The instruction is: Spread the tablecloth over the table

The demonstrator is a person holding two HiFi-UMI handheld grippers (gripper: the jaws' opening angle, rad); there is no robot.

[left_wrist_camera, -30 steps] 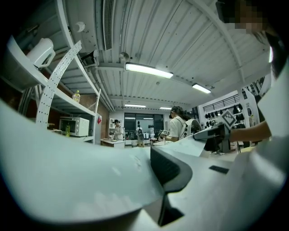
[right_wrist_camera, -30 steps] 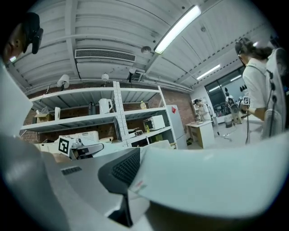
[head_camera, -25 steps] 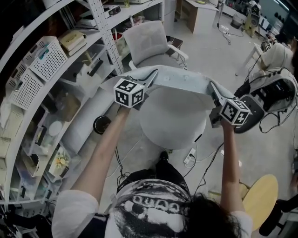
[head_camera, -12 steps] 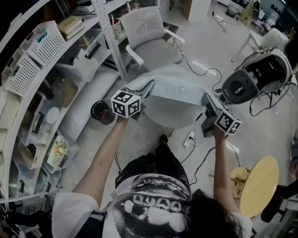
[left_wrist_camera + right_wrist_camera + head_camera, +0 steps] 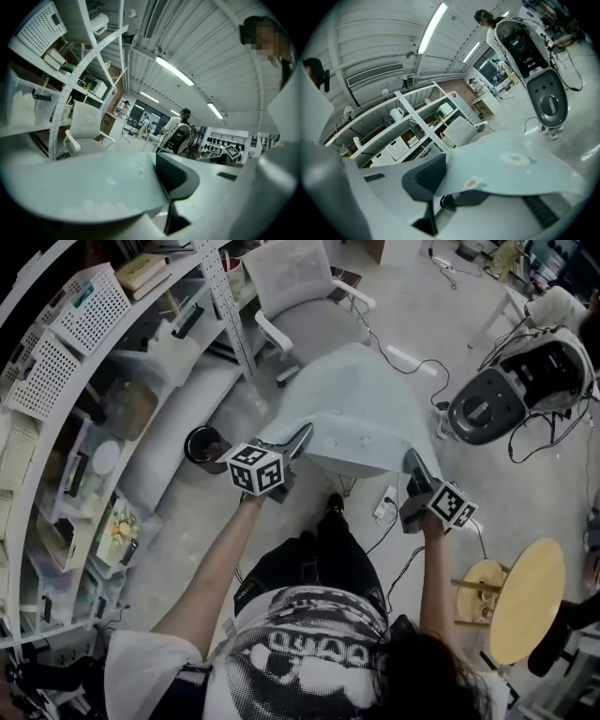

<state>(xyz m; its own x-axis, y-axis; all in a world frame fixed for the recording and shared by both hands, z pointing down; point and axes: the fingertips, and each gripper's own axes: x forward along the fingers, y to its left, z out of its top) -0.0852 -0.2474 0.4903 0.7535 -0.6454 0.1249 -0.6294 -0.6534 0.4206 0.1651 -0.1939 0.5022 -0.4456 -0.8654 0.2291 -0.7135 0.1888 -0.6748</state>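
The pale blue-white tablecloth (image 5: 352,404) lies draped over the round table, which it hides completely. Its near edge is stretched between my two grippers. My left gripper (image 5: 298,440) is shut on the near left corner, and in the left gripper view the cloth (image 5: 84,187) runs in under the dark pad (image 5: 177,174). My right gripper (image 5: 413,467) is shut on the near right corner. In the right gripper view the cloth (image 5: 515,164), printed with small flowers, runs in beside that dark pad (image 5: 425,178). Both grippers are held low, just in front of the table.
Shelving with baskets and boxes (image 5: 66,381) fills the left side. A white office chair (image 5: 300,292) stands beyond the table. A black round object (image 5: 202,443) sits on the floor at left, a grey machine with cables (image 5: 511,381) at right, and a wooden stool (image 5: 525,601) by my right arm.
Both grippers have come down and back toward me with the cloth's near edge. The cloth, held up above the bare round tabletop before, now lies over it.
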